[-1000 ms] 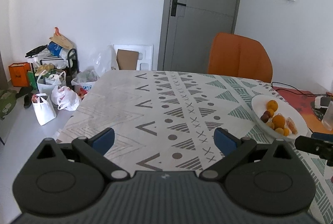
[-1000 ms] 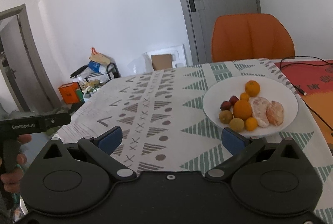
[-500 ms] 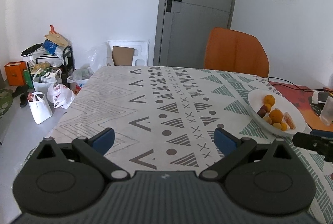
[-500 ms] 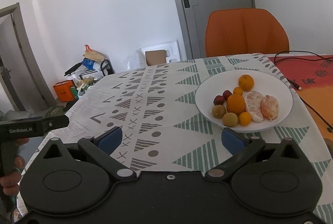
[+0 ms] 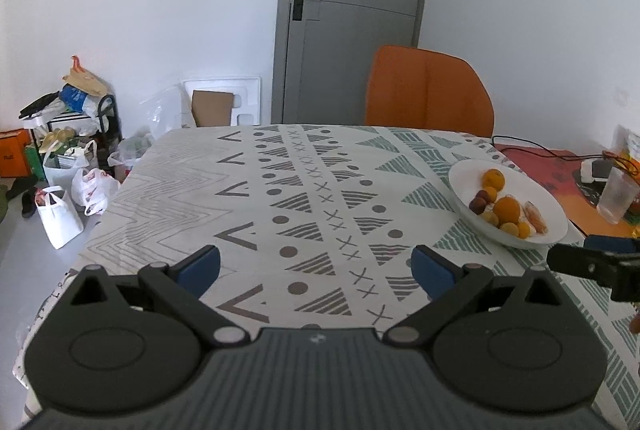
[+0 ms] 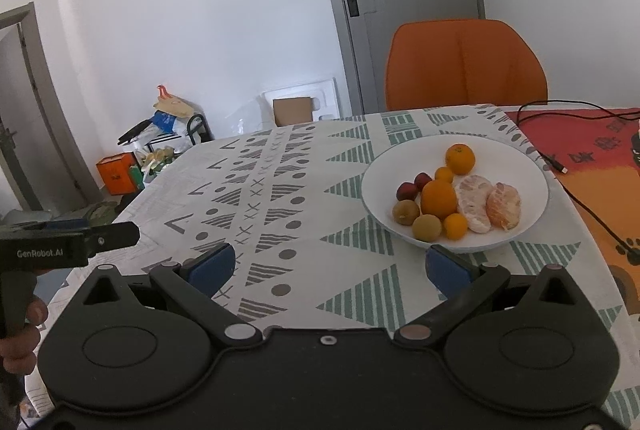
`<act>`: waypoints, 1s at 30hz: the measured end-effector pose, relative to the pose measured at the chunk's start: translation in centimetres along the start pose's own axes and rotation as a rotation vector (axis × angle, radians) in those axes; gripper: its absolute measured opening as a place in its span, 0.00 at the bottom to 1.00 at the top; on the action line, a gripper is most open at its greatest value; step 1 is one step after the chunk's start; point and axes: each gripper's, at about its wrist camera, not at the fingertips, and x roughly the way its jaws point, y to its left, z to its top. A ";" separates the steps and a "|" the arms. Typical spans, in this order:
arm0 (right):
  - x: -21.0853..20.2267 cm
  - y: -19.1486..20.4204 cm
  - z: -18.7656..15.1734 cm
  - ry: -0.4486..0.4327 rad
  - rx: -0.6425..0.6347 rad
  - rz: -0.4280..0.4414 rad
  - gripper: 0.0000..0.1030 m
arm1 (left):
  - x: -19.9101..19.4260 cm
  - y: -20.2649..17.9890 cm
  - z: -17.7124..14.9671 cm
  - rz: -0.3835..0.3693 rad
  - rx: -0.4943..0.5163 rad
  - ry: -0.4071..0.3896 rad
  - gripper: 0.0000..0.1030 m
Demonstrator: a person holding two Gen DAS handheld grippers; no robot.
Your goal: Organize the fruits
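A white plate stands on the patterned tablecloth and holds oranges, two peeled citrus halves, small brown fruits and dark red ones. It also shows in the left wrist view at the right. My right gripper is open and empty, just short of the plate's near rim. My left gripper is open and empty over the middle of the cloth, left of the plate.
An orange chair stands at the table's far side. A black cable runs over the red mat right of the plate. A clear cup stands at the far right. Bags and boxes clutter the floor at left.
Both grippers have risen and tilted down a little, so the table and plate sit lower and closer in both views. Both stay open and empty.
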 end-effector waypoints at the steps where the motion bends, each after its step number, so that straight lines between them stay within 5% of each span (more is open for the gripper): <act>1: -0.1 0.0 0.0 0.000 0.002 -0.002 1.00 | 0.0 -0.1 0.0 -0.003 0.000 0.000 0.98; 30: -0.1 0.0 0.2 -0.006 -0.001 0.004 1.00 | 0.4 -0.5 0.1 -0.010 0.010 0.010 0.98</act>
